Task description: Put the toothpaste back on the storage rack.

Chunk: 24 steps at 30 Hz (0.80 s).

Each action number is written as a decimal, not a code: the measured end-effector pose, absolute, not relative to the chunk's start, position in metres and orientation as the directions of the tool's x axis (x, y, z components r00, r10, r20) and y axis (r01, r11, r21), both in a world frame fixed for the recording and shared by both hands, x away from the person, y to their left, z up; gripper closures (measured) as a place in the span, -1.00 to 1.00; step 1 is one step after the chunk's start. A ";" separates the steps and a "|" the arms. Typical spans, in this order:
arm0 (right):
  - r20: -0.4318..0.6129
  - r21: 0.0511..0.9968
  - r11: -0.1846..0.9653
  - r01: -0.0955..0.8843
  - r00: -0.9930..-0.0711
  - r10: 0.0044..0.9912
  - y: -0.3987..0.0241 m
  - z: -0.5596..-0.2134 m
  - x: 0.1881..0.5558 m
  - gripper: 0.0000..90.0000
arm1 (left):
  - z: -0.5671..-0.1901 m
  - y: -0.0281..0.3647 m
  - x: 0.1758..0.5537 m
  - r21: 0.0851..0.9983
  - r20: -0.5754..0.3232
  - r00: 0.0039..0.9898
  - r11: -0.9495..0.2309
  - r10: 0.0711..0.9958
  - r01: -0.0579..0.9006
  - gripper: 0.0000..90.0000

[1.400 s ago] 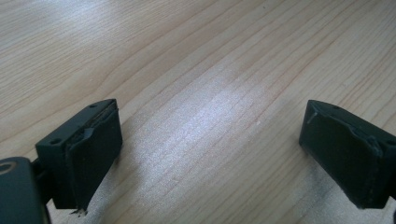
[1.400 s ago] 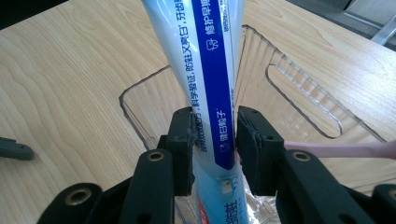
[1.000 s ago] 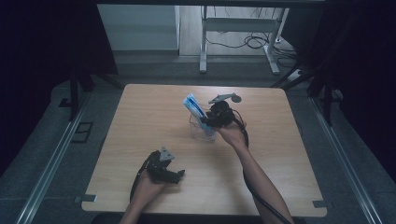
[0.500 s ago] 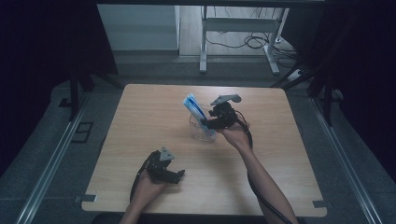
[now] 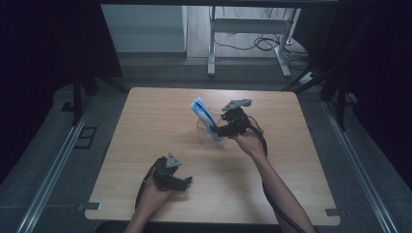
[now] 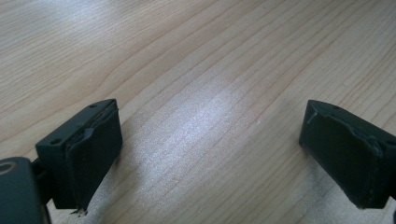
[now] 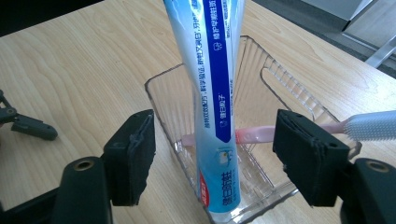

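**Q:** Tabletop (image 5: 145, 126), left to right: what's near its front edge?

**A:** The left gripper (image 5: 180, 182), held in the person's left hand (image 5: 154, 190), low over the front-left part of the light wood. In the left gripper view its jaws stand wide apart with only bare wood grain between them (image 6: 205, 140). Nothing is held.

**Q:** And further right?

**A:** Near the middle of the tabletop, a little toward the far edge, stands a clear plastic holder (image 5: 209, 135), ribbed on its walls (image 7: 254, 65). A blue-and-white toothpaste tube (image 5: 204, 112) stands in it, leaning toward the far-left corner, its lower end down on the holder's floor (image 7: 212, 79). A pink toothbrush (image 7: 299, 130) lies across the holder behind the tube, its white bristle head sticking out past the rim on that view's right.

**Q:** The other gripper?

**A:** The right gripper (image 5: 219, 130), in the right hand (image 5: 248, 143), is just beside the holder on its right. In the right gripper view its jaws are spread wide (image 7: 212, 161), one on each side of the tube, clear of it. The left gripper shows small at that view's left edge.
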State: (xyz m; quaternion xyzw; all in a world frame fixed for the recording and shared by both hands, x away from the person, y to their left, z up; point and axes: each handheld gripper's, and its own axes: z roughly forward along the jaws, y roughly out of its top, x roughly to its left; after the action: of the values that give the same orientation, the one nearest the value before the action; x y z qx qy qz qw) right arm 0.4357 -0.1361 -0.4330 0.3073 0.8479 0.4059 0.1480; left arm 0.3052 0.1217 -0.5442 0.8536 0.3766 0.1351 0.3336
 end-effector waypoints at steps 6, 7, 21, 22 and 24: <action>0.004 0.779 0.481 0.401 -0.771 0.637 -0.139 -0.432 0.432 -0.41 | -0.544 0.122 0.305 0.671 -0.021 0.680 -0.494 0.733 0.553 -0.87; 0.004 0.779 0.482 0.401 -0.771 0.636 -0.140 -0.432 0.432 -0.41 | -0.544 0.122 0.305 0.671 -0.021 0.680 -0.494 0.733 0.553 -0.87; 0.017 0.781 0.470 0.412 -0.766 0.642 -0.154 -0.431 0.426 -0.44 | -0.544 0.122 0.305 0.672 -0.022 0.680 -0.492 0.733 0.553 -0.86; 0.018 0.783 0.468 0.411 -0.766 0.643 -0.155 -0.431 0.425 -0.44 | -0.544 0.122 0.305 0.672 -0.022 0.679 -0.492 0.733 0.553 -0.86; 0.016 0.784 0.466 0.409 -0.765 0.644 -0.158 -0.429 0.424 -0.44 | -0.544 0.122 0.305 0.672 -0.023 0.679 -0.492 0.733 0.553 -0.87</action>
State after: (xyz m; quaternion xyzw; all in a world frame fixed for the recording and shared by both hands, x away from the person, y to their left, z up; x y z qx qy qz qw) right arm 0.4235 -0.1578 -0.4291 0.3119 0.8443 0.4118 0.1424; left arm 0.3052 0.1216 -0.5442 0.8531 0.3771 0.1345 0.3345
